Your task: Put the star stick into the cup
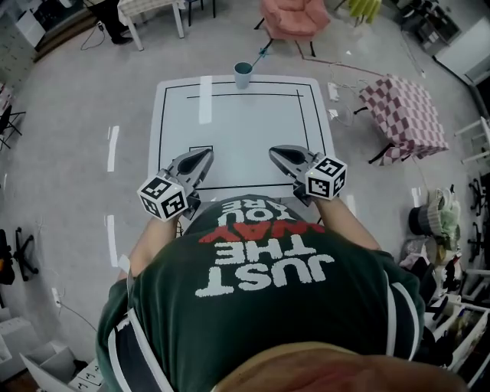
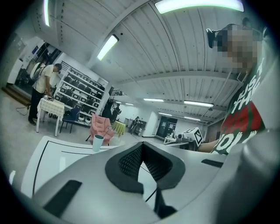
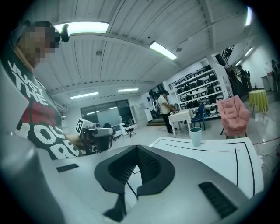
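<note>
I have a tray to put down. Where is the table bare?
Nearly the whole white table is bare, from the cup at its far edge to the left gripper and right gripper at the near edge. Only that near edge is crowded.

grey floor (image 1: 69, 92) | pink armchair (image 1: 295, 17) | chequered tbl (image 1: 406, 115) | ceiling strip lts (image 2: 107, 47) | shelves (image 2: 83, 103) rear
</note>
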`<state>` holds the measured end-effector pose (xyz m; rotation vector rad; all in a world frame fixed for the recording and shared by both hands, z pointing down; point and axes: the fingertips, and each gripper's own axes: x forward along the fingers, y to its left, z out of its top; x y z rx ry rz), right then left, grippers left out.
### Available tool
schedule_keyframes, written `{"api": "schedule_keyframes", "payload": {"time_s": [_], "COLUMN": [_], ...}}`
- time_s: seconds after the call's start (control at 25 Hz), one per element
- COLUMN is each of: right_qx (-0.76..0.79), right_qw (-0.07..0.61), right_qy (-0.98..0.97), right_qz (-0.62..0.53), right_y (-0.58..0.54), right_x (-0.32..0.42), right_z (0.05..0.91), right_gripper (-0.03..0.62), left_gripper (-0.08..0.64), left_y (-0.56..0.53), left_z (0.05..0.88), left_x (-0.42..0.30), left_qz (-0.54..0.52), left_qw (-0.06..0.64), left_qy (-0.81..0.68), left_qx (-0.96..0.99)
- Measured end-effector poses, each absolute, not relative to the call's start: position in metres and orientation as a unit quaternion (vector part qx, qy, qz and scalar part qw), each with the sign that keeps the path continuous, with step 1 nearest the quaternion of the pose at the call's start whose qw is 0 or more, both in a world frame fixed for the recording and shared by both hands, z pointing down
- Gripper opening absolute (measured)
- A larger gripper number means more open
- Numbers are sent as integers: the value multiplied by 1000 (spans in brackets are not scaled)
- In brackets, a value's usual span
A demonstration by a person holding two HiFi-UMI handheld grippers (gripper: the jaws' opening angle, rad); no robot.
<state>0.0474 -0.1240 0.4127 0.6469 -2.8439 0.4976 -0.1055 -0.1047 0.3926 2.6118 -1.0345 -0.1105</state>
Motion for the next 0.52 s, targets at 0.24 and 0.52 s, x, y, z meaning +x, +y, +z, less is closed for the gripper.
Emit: {"api": "schedule_keyframes", "payload": {"time_s": [0.24,0.52], "right_qx": [218,216], "right_qw": [92,94], "right_qy": [-958,-958], "right_qz": [165,162], "right_y": [-123,-123], "right_x": [50,50], "right_z": [412,413], "right_gripper": [34,34], "left_gripper": [9,9], "left_y": [-103,-103], "left_z": [392,393], "left_x": [-107,-106], "left_qz": [-36,-37], "left_qw": [164,164], "left_qy": [-367,-368], "left_qx": [915,915]}}
